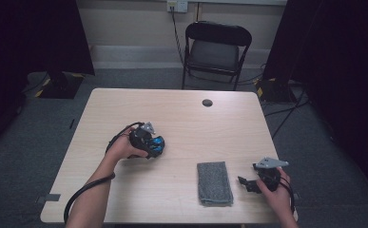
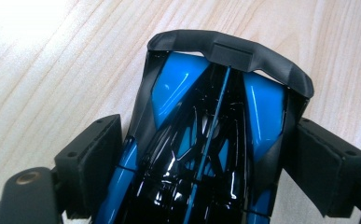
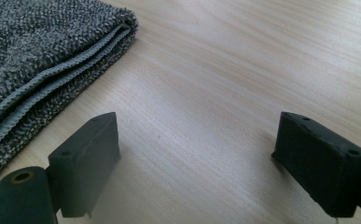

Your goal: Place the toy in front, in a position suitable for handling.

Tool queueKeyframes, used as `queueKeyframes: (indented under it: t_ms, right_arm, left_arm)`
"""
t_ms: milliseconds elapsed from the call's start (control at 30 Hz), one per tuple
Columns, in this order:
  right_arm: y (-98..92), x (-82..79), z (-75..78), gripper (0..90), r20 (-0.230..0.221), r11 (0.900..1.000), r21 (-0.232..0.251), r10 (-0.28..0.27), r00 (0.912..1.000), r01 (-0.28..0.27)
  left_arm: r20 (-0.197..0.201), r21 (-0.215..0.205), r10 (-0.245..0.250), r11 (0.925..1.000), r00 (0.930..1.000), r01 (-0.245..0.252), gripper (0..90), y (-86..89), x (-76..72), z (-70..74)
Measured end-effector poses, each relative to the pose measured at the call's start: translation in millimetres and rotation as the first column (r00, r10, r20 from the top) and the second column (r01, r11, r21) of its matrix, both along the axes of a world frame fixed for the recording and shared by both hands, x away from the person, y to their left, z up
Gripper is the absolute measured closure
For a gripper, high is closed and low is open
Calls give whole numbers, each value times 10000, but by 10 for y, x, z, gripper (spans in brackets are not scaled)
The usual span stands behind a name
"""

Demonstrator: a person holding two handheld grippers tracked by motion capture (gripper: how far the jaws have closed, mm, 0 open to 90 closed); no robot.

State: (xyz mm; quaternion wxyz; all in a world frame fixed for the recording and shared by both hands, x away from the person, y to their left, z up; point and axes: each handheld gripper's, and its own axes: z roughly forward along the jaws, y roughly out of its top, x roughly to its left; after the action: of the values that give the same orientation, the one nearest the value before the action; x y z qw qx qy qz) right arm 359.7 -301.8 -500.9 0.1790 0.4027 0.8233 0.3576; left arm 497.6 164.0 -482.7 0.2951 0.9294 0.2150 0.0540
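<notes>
Left gripper (image 2: 206, 154): fingers clamp glossy blue-black toy car (image 2: 206, 130). Right gripper (image 3: 206, 158): fingers wide apart, empty, beside folded grey towel (image 3: 38, 60).

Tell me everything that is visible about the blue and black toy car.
The toy car has a glossy blue and black body that looks like plastic, with a matte dark wing across one end. It sits between the jaws of the left tongs, whose pads press both its sides. In the high view it lies at the left middle of the wooden table, held by the person's left hand, apart from the grey cloth.
</notes>
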Motion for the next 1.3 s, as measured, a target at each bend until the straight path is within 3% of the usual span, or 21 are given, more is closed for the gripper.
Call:
queueKeyframes:
  t_ms: [100, 133, 167, 267, 333, 500, 700, 867, 1300]
  right_arm:
    - [0, 0, 0, 130, -2, 10000, 1, -2, 10000, 2]
    - [0, 0, 0, 130, -1, 10000, -1, -1, 10000, 1]
    - [0, 0, 0, 130, -4, 10000, 2, -2, 10000, 2]
    - [0, 0, 0, 130, 0, 10000, -2, -1, 10000, 1]
    - [0, 0, 0, 130, 0, 10000, -1, 0, 10000, 0]
    - [0, 0, 0, 130, -5, 10000, 2, -4, 10000, 4]
    - [1, 0, 1, 130, -9, 10000, 3, -8, 10000, 8]
    - [1, 0, 1, 130, -9, 10000, 2, -9, 10000, 9]
    - [1, 0, 1, 130, -7, 10000, -1, -8, 10000, 8]
  left_arm:
    - [257, -225, 27, 9997, 9997, -21, 176, 6, -26, 6]
    - [283, -58, 55, 10000, 9996, -53, 206, 15, -20, 25]
    - [218, -234, 356, 9991, 9991, -351, 212, 24, -23, 20]
    - [285, -5, 504, 9987, 9983, -504, 220, 76, -3, 43]
    - [320, -322, 986, 9947, 9946, -976, 226, 97, -14, 47]
    - [356, -475, 1559, 9869, 9871, -1541, 247, 145, -11, 129]
    - [513, -568, 1889, 9809, 9807, -1860, 252, 194, -14, 198]
    - [510, -162, 1749, 9846, 9833, -1743, 253, 152, -7, 148]
    - [490, 31, 1695, 9855, 9843, -1699, 253, 105, 14, 60]
